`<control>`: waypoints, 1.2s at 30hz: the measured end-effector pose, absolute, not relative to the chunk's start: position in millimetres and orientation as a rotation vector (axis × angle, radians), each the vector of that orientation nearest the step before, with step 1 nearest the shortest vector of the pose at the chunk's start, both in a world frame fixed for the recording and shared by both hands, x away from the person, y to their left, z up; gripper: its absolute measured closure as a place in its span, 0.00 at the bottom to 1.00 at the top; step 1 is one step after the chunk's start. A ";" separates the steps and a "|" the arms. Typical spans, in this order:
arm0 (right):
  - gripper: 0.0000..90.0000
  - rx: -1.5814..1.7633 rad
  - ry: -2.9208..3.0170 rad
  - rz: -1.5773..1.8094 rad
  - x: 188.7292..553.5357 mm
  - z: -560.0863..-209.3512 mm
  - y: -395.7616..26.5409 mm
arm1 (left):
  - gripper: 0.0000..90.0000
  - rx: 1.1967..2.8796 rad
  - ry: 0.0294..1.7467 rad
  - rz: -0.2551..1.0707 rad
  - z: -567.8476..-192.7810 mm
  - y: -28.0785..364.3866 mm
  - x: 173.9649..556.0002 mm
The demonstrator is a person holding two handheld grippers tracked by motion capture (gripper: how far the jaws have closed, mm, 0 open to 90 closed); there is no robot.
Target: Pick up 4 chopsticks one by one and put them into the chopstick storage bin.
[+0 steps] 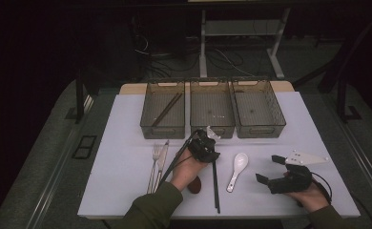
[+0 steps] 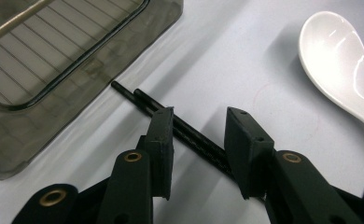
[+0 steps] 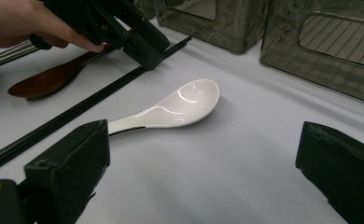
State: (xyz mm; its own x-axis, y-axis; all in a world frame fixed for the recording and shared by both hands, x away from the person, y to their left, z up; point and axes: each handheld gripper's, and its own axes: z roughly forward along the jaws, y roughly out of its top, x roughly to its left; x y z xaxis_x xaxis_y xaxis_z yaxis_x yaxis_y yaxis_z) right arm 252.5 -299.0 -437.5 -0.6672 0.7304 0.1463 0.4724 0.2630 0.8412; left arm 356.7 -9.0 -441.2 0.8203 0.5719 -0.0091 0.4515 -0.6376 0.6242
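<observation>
A pair of black chopsticks (image 1: 216, 188) lies on the white table, running from the front edge toward the bins. My left gripper (image 1: 208, 151) points down over their far end. In the left gripper view its jaws (image 2: 199, 126) straddle the chopsticks (image 2: 138, 99), which cross the gap at a slant, and space shows beside them. A white ceramic spoon (image 1: 238, 168) lies just right of the chopsticks. My right gripper (image 1: 268, 168) rests near the front right with its jaws wide open and nothing in them. In the right gripper view (image 3: 203, 140) it faces the spoon (image 3: 180, 105).
Three translucent bins (image 1: 163, 129) stand in a row at the back, and the left one holds brown chopsticks. A fork (image 1: 154, 164) and a knife (image 1: 163, 157) lie to the left. A brown wooden spoon (image 1: 195, 185) lies under the left hand.
</observation>
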 end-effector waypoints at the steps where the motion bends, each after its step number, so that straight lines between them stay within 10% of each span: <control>1: 0.03 1.112 2.265 1.360 252.5 -437.5 -299.0 | 0.70 2.367 0.752 0.250 -441.2 -9.2 356.3; 36: 0.03 1.111 2.263 1.366 252.6 -437.3 -299.2 | 0.76 2.313 0.886 0.285 -442.4 -13.7 387.7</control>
State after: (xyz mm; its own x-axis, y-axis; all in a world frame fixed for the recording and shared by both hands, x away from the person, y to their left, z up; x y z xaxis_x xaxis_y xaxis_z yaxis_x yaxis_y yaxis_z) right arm 252.6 -299.2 -437.3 -0.6677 0.7294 0.1485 0.4713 0.2598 0.8428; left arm 387.7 -13.7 -442.4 0.7496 0.6615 -0.0237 0.5233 -0.5703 0.6332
